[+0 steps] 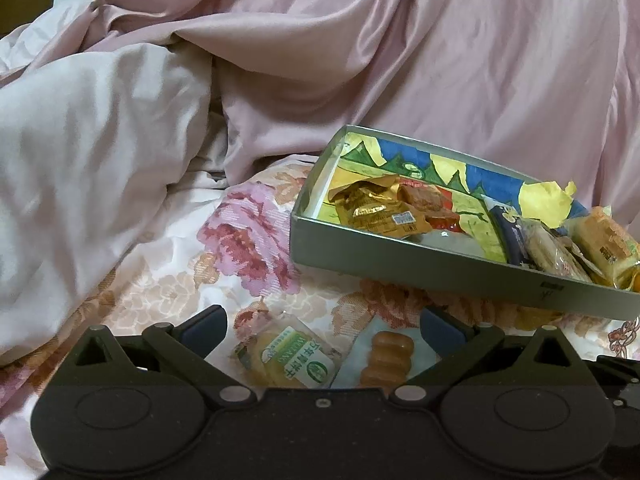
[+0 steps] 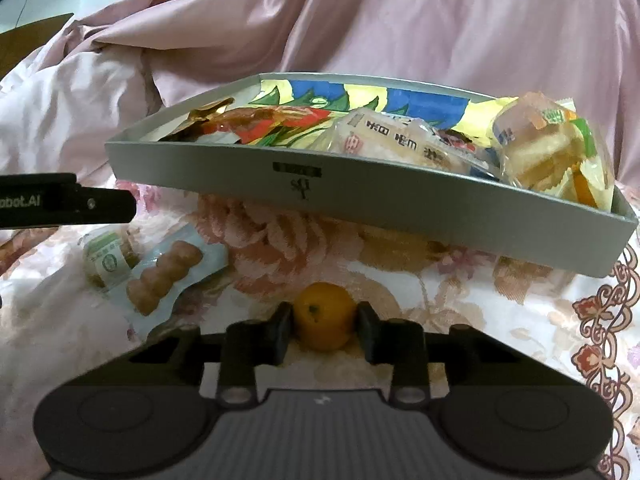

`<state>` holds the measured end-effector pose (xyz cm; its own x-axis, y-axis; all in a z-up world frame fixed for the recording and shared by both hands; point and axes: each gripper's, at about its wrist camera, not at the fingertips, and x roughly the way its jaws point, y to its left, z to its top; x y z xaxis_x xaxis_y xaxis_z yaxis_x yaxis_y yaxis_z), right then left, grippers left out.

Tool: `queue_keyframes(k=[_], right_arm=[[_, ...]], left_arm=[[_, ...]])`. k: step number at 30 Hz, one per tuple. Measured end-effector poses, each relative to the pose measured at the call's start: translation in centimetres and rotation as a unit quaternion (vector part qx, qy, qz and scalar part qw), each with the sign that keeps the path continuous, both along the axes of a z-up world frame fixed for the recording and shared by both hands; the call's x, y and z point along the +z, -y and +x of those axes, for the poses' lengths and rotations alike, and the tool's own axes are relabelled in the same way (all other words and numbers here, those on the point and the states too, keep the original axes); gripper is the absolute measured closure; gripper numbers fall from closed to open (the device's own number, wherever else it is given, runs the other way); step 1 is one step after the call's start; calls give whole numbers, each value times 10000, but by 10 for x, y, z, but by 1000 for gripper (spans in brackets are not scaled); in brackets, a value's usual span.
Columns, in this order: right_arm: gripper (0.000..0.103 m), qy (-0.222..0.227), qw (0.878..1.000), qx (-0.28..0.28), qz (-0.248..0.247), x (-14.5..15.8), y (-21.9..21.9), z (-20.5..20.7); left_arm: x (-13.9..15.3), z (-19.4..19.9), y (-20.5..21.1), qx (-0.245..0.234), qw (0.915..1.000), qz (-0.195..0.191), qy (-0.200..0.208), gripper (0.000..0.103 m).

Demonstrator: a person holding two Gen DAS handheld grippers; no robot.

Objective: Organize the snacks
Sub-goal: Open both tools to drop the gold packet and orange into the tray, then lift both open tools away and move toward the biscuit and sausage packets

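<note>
A rumpled pink duvet [image 1: 440, 60] is filling the far half of both views, lying over a floral bedsheet [image 1: 256, 240] that is covering the near half. On that sheet a grey tray [image 2: 360, 200] with a bright printed floor is sitting; in the right wrist view its long axis is running from about 9 o'clock to 3 o'clock, while in the left wrist view it is slanting from 10 o'clock down to 4 o'clock. Wrapped snacks are lying inside it, a gold-wrapped snack [image 1: 372, 208] toward its left end and a clear-wrapped cake [image 2: 552, 152] piled at its right end. On the sheet at 8 o'clock from the tray, a twisted pastry packet [image 2: 168, 276] is lying with its long axis pointing from 7 o'clock to 1 o'clock, touching a green-labelled cracker packet [image 1: 292, 356] on its left. The left gripper [image 1: 324, 332] is hovering with its jaws spread wide on either side of these two packets, gripping neither. The right gripper [image 2: 324, 328] is pinching a small orange [image 2: 324, 318] between its pads, just in front of the tray's near wall at 6 o'clock.
</note>
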<state>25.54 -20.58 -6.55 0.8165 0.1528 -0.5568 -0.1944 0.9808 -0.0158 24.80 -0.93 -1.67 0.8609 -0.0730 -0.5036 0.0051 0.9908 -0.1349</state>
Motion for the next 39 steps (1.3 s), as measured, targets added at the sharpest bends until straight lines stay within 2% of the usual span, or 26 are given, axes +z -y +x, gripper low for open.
queue_keyframes(k=[4,11,16,22,25,28,30,34,39], right_arm=[[65,98,9999,111,-1,8,-2,-9],[65,952,9942,498,-72,49,-18,-34],[65,1411,9887,486,-145,76,-28,-20],[64,1166,9927,290,-90,85,-29,23],[64,1016,9945,252,-88,79,-31,30],[59,1068,9939,259,-122,77,-33,24],[49,1084,9937,264,-123,77,-34,20],[43,1124,9933,259,-41,83,-32,9],[22,1288,9913,238,156,95,-25,-19]], left_arm=[[4,-5,-5,53,10000,-7,27,1],[12,-13,-22,270,9996,-55,50,1],[12,-13,-33,365,9993,-114,-22,1],[12,-15,-42,410,9989,-204,-51,1],[12,-17,-43,430,9988,-193,-87,1],[13,-21,-44,452,9987,-189,-102,1],[15,-26,-45,461,9987,-172,-109,1],[20,-37,-47,477,9986,-175,-107,1],[28,-60,-54,503,9984,-248,-77,1]])
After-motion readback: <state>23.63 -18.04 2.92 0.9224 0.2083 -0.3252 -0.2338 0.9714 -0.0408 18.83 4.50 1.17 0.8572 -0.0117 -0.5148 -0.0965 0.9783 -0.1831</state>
